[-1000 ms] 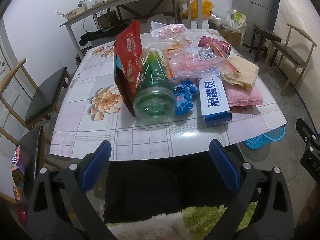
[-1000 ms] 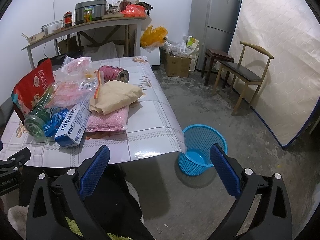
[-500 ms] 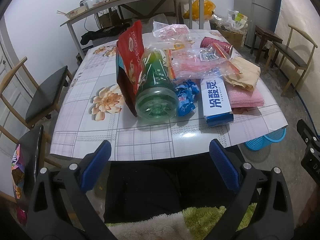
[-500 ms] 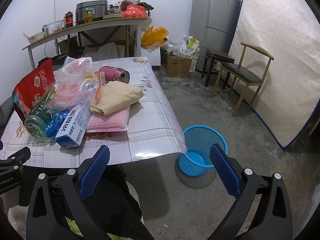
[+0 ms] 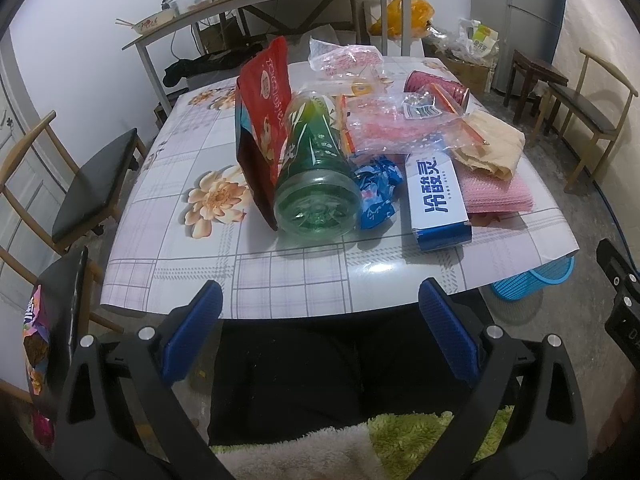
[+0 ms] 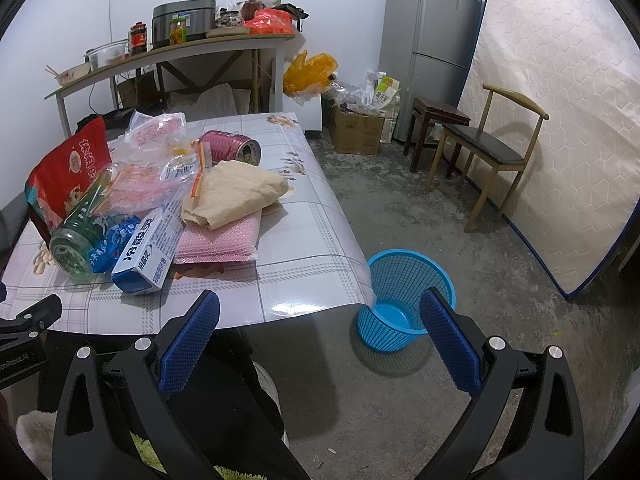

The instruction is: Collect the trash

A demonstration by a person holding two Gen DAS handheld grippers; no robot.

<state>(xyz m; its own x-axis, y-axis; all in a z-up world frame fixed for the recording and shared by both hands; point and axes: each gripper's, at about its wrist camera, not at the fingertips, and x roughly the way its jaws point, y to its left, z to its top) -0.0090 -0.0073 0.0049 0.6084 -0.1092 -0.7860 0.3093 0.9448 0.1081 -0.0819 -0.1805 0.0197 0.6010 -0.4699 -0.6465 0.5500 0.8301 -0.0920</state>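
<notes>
A pile of trash lies on the flowered table (image 5: 192,264): a green plastic bottle (image 5: 316,172) on its side, a red snack bag (image 5: 264,120), a blue wrapper (image 5: 378,192), a blue-and-white box (image 5: 438,196), clear plastic bags (image 5: 400,128), a pink can (image 6: 230,147), tan paper (image 6: 236,194) and a pink cloth (image 6: 222,240). A blue mesh basket (image 6: 404,300) stands on the floor by the table's right corner. My left gripper (image 5: 320,332) is open, short of the table's near edge. My right gripper (image 6: 320,336) is open and empty, between table corner and basket.
Wooden chairs stand left of the table (image 5: 84,184) and by a mattress (image 6: 560,128) on the right (image 6: 484,156). A shelf table (image 6: 168,56) with jars, a fridge (image 6: 430,32) and boxes (image 6: 356,128) line the back. A person's dark-clad lap (image 5: 304,372) sits under the grippers.
Both views have crept slightly toward the table; the trash looks a little nearer. Both grippers stay open and nothing on the table has moved.
</notes>
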